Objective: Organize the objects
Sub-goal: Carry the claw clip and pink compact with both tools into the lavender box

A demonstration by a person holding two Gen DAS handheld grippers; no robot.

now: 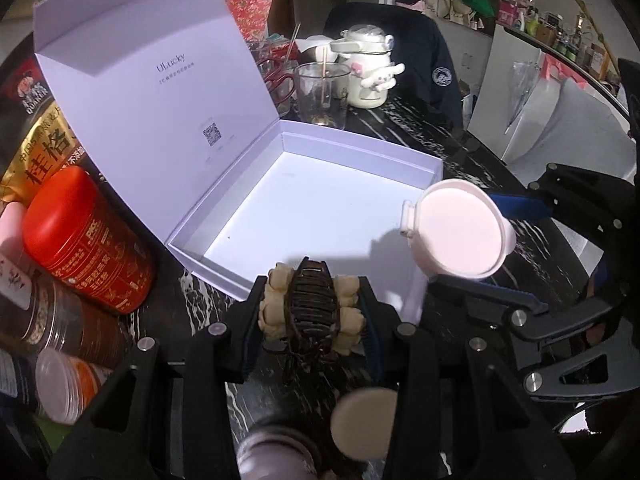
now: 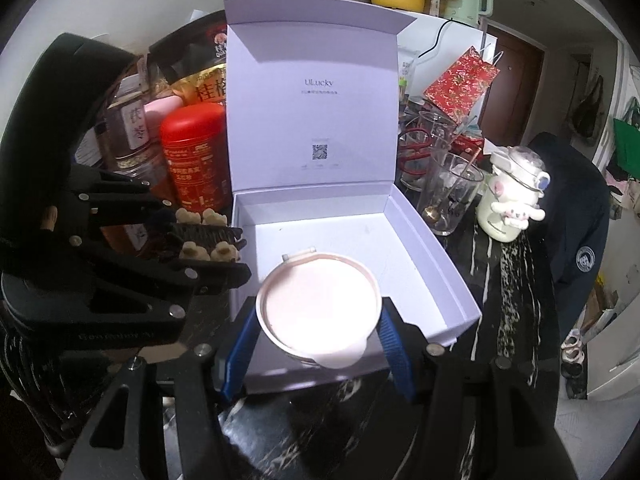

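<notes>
Carry-to-box step. Left gripper (image 1: 312, 312) jaws clamp hair claw (image 1: 310, 304); right gripper (image 2: 318, 320) jaws clamp pink compact (image 2: 320, 306). Open box (image 2: 432, 240) at 12 o'clock, interior bare. Next: lower both inside, release.

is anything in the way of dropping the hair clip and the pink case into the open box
Nothing visible. The box is open and empty, lid upright behind it. The hair clip and the pink case are at its near edge.
</notes>
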